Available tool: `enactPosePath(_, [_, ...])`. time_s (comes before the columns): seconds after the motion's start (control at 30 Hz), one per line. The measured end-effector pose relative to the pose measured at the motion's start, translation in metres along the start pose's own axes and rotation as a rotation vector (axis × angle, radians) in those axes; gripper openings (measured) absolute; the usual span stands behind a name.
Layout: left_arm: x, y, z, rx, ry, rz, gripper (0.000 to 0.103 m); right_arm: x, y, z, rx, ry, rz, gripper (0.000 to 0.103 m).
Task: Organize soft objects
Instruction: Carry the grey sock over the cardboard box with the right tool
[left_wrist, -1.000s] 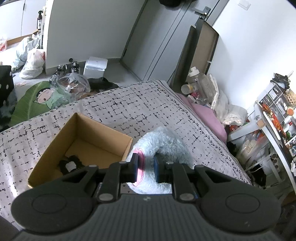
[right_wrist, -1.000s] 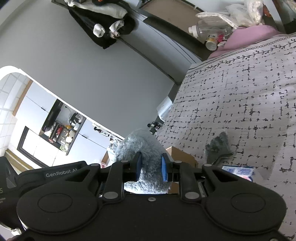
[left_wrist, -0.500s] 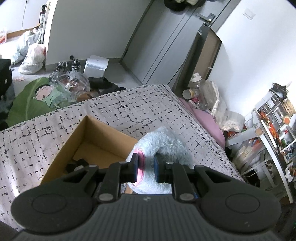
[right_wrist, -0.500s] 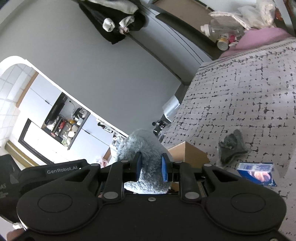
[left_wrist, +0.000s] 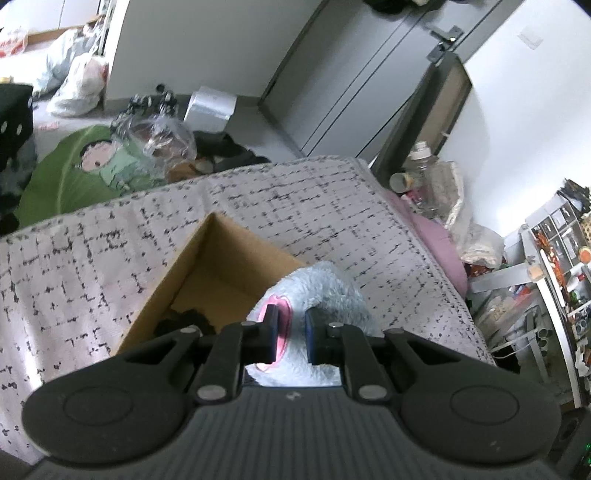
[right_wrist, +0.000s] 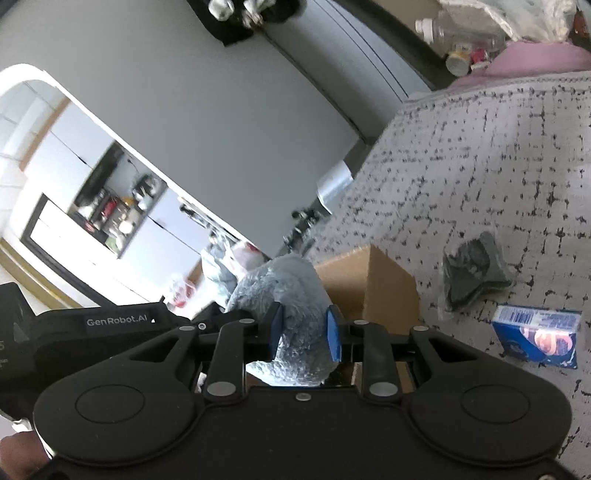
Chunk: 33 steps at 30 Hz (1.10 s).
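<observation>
Fluffy toy: pale grey-blue plush toy (left_wrist: 328, 295) with a pink patch, held up between my two hand-held grippers, just above the near corner of the box.
Left hand-held gripper: my left hand-held gripper (left_wrist: 291, 334) is clamped narrow on the plush toy, one pad against the pink patch, the other sunk in the fur.
Right hand-held gripper: my right hand-held gripper (right_wrist: 302, 332) has the toy's grey fur between its blue pads; its jaws are opening, though the fur fills the gap and touches both pads.
Box: open cardboard box (left_wrist: 221, 266) on the bed, directly beyond the toy; something dark lies on its floor, too shadowed for me to name.
Bed: bed cover (left_wrist: 92, 266) in white with a broken black grid print carries the box.
Other soft thing: dark grey glove (right_wrist: 472, 266) lying flat on the cover, right of the box and apart from it.
Packet: blue packet (right_wrist: 535, 336) just beside the glove, nearer to me.
</observation>
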<state>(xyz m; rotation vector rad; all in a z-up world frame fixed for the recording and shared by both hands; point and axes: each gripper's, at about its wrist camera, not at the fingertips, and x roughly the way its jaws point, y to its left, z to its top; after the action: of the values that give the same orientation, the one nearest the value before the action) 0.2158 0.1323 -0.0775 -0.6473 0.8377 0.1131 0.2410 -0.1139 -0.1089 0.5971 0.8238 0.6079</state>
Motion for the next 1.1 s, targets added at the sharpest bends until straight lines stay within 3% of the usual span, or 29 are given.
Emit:
enactPosePath(0.5, [0.032, 0.032, 0.013, -0.079, -0.008, 0.058, 0.017, 0.006, -0.006, 0.002, 0.019, 0.002, -0.096, 0.042])
enactPosePath(0.77, [0.025, 0.023, 0.022, -0.023, -0.032, 0.094, 0.019, 0.007, -0.01, 0.005, 0.045, -0.001, -0.12, 0.048])
enactPosePath(1.1, [0.011, 0.014, 0.015, -0.001, -0.028, 0.14, 0.045, -0.004, -0.006, 0.006, 0.02, 0.006, -0.177, 0.068])
